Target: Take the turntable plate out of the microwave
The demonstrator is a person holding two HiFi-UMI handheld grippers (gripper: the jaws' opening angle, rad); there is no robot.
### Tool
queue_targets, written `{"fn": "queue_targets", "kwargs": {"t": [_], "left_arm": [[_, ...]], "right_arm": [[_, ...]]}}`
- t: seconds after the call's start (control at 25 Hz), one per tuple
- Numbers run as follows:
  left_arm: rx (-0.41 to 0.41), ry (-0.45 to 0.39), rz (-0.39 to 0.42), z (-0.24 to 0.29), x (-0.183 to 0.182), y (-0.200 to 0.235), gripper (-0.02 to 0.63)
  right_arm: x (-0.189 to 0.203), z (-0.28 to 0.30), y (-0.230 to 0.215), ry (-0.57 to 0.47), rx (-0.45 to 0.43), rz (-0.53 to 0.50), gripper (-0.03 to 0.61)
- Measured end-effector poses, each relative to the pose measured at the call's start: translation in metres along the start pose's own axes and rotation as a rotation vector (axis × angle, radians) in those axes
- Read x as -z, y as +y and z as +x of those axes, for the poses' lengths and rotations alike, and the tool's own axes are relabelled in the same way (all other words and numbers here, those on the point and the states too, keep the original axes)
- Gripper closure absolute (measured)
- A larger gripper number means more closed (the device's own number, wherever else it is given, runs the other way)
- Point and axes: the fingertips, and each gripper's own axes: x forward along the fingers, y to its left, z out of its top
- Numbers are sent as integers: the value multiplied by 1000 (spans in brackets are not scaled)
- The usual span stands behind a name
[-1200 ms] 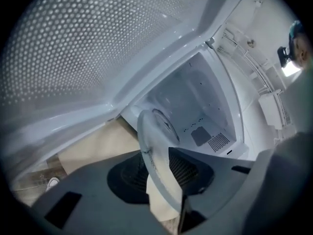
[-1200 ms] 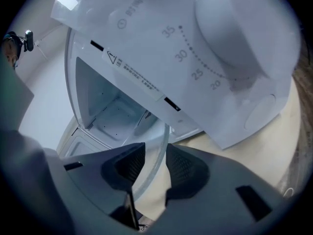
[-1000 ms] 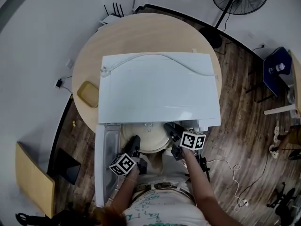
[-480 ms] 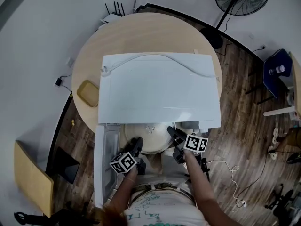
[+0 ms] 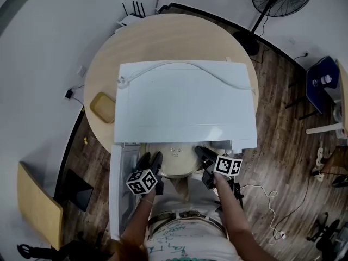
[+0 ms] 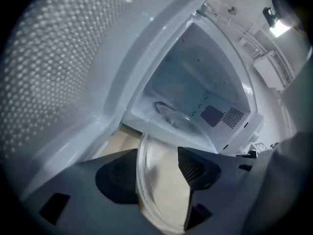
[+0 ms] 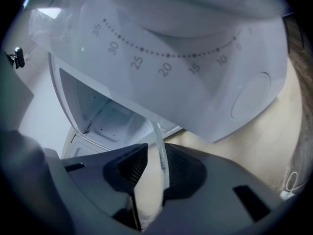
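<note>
**Condition.** The glass turntable plate sits partly out of the mouth of the white microwave. The microwave stands on a round wooden table, with its door swung open at the left. The rear of the plate lies at the front of the cavity. Whether it rests on the cavity floor cannot be determined.

**Jaw state.** The left gripper has its jaws spread wide and opening. The plate's left rim stands between them, and neither pad presses on it. The right gripper pinches the right rim. Its jaws are opening by a small amount, with the glass between the pads.

**Hazards.**
1. One-sided support. Only the right gripper bears on the plate. A pinch on a thin rim of smooth glass resists twisting poorly. The free left side is likely to sag, and the plate may pivot or slide out of the pads.
2. Slackening grip. If the right jaws slacken further before the left jaws close, the plate would be unheld. The probable result is a drop and breakage.
3. Rim strike. If the left gripper closes off-centre, a jaw tip may push the rim instead of clamping it. That would lever the plate against the right pads.
4. Clearance. The right gripper works just beneath the timer panel, and the left gripper works beside the door. A lift or swing during withdrawal may knock the glass on either.
</note>
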Motion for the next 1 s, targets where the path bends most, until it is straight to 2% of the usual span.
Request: {"fn": "queue_targets", "kwargs": {"t": [0.32, 0.56, 1.0], "left_arm": [[32, 16, -94, -6, 0, 1, 422], [20, -20, -135, -22, 0, -9, 439], [49, -58, -125, -60, -12, -42, 451]], "right_arm": [[-2, -2, 4, 9, -13, -48, 492], [-6, -10, 10, 1, -29, -54, 494], [-10, -46, 41, -15, -64, -85, 494]]}}
